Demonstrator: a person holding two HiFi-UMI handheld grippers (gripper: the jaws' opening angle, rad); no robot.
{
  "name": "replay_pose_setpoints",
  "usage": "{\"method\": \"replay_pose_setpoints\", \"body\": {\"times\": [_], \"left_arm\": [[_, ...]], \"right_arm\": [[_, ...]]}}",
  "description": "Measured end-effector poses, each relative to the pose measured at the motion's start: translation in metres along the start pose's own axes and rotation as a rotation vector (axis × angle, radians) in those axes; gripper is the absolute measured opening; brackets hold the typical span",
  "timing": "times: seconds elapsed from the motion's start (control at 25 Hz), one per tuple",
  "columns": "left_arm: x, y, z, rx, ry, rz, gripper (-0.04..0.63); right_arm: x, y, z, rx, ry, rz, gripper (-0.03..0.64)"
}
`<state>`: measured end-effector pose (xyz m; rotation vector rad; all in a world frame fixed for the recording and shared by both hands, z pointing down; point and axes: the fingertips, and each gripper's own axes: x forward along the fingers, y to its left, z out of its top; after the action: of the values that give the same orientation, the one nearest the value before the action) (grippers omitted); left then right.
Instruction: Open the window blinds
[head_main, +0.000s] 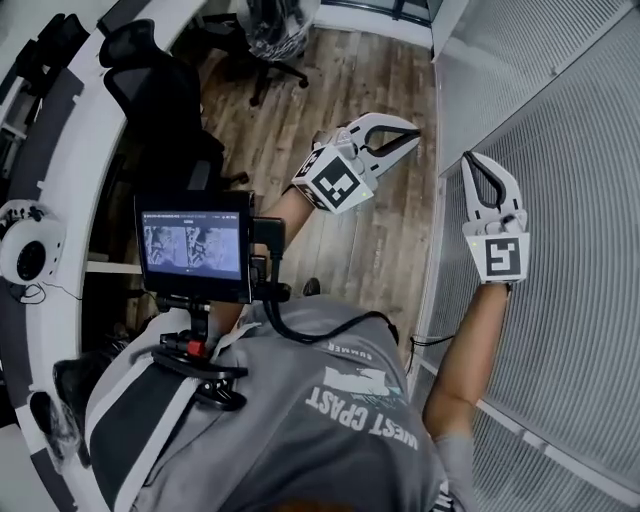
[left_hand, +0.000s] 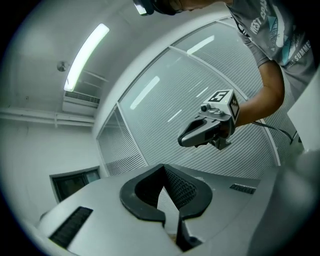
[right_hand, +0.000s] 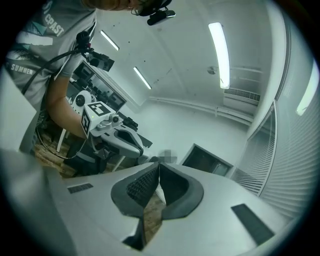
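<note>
**Head view:** L claw (head_main: 412, 133) and R claw (head_main: 470, 160) are both held up in front of the person, tips together, nothing gripped. The window blinds (head_main: 570, 250), with fine horizontal slats, fill the right side. R claw is just beside them, contact not discernible. L claw is over the wood floor (head_main: 340, 90), apart from the blinds. An office chair (head_main: 165, 90) stands at left.

**L claw view:** jaws meet at the tips, empty. The blinds span the background, w/ R claw in front of them.

**R claw view:** jaws meet at the tips, empty. The blinds run along the right edge, and L claw is at left, well apart from them.
</note>
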<state>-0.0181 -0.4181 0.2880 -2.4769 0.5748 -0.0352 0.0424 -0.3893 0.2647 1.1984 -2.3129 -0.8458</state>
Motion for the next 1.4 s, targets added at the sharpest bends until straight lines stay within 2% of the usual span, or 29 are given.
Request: {"method": "replay_pose_setpoints", "body": {"times": [0.2, 0.32, 0.72, 0.92, 1.04, 1.4], "left_arm": [[-0.019, 0.026, -0.024, 0.012, -0.01, 0.021, 0.005], [-0.02, 0.047, -0.043, -0.011, -0.011, 0.035, 0.005], [0.008, 0.101, -0.107, -0.021, 0.038, 0.059, 0.005], [0.05, 0.129, -0.133, 0.017, 0.061, 0.048, 0.005], [0.084, 0.153, -0.149, 0.003, 0.054, 0.056, 0.005], [0.227, 0.201, -0.173, -0.003, 0.018, 0.017, 0.005]], "right_arm": [[0.032, 0.007, 0.002, 0.009, 0.0, -0.015, 0.002], [0.06, 0.004, -0.005, 0.008, 0.0, -0.001, 0.002], [0.147, -0.038, -0.038, -0.008, -0.029, 0.039, 0.002], [0.182, -0.077, -0.072, 0.018, -0.054, 0.03, 0.002], [0.204, -0.101, -0.1, 0.015, -0.051, 0.044, 0.002], [0.238, -0.21, -0.176, 0.022, -0.012, 0.037, 0.002]]}}
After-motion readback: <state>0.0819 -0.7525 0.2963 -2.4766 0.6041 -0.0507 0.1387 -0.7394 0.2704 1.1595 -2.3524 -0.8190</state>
